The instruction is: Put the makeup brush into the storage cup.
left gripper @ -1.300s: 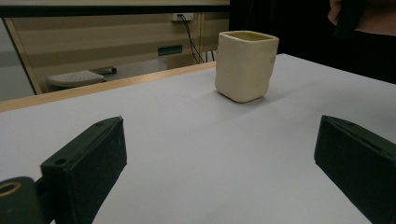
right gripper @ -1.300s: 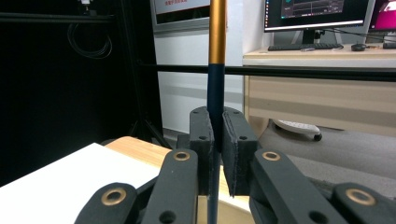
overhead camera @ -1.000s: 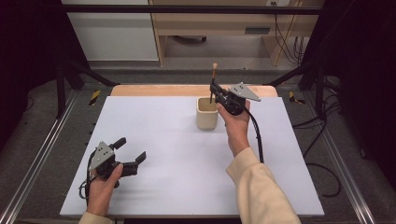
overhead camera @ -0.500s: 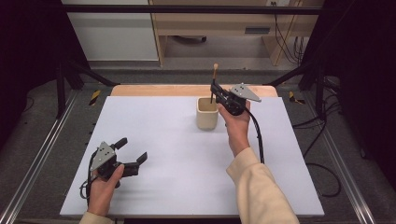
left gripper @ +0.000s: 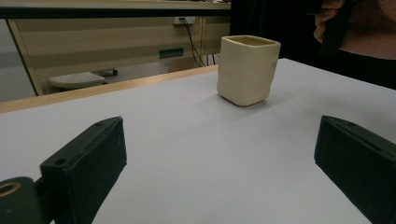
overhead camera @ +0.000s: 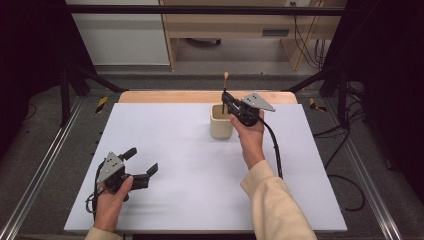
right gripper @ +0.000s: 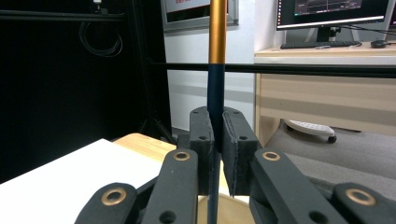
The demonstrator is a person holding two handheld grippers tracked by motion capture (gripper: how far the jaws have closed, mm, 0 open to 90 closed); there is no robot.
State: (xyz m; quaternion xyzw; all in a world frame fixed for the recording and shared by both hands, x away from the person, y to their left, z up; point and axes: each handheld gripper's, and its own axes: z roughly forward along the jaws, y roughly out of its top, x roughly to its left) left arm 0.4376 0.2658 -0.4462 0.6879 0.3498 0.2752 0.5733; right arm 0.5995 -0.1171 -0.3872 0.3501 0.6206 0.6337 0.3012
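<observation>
Brush [overhead camera: 224, 90] stood upright between the right gripper's [overhead camera: 226, 101] jaws, clenched on its dark shaft, its lower end dipping into the cream cup [overhead camera: 221, 122] directly beneath; left gripper [overhead camera: 141, 165] rested well apart on the white table [overhead camera: 190, 170], jaws spread wide, grasping nothing, facing that cup.

At frame centre, our right gripper [right gripper: 218, 154] clamps an upright brush handle [right gripper: 216, 88], dark below, orange above.
</observation>
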